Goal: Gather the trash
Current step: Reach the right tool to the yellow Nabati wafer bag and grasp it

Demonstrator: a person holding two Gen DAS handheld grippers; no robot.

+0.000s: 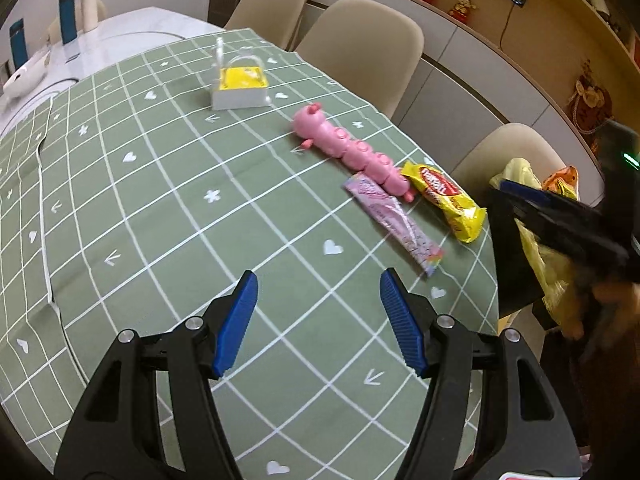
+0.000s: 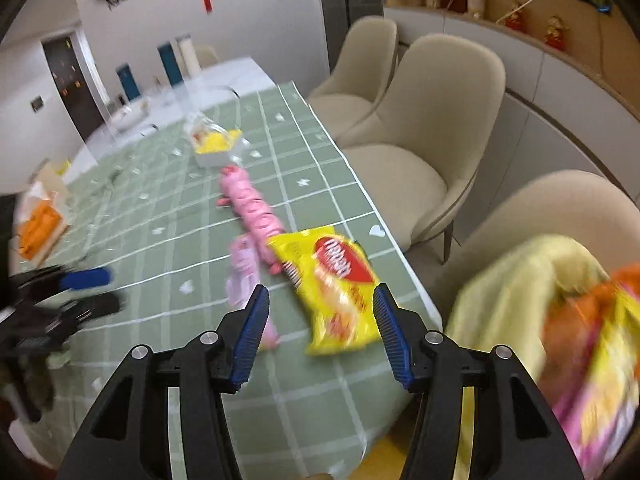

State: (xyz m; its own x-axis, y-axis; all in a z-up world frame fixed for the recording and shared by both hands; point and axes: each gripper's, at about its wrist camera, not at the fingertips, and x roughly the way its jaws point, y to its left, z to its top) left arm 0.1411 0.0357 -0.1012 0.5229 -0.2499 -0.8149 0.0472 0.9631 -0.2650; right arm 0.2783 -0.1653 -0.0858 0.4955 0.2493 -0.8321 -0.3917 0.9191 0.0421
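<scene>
A yellow snack wrapper (image 1: 444,200) (image 2: 336,288) lies near the right edge of the green checked tablecloth (image 1: 160,208). Beside it is a pink wrapper (image 1: 394,222) (image 2: 244,268). My left gripper (image 1: 319,280) hovers open over bare cloth, short of the pink wrapper, with nothing between its fingers. My right gripper (image 2: 322,292) is open above the yellow wrapper, and its pads do not touch it. A pale yellow trash bag (image 2: 516,280) (image 1: 516,172) hangs off the table's right side with orange and yellow wrappers (image 2: 592,320) inside.
A pink caterpillar toy (image 1: 348,148) (image 2: 252,204) lies behind the wrappers. Farther back stands a white box with yellow contents (image 1: 240,88). An orange packet (image 2: 40,228) lies at the table's left. Beige chairs (image 2: 404,184) line the right side.
</scene>
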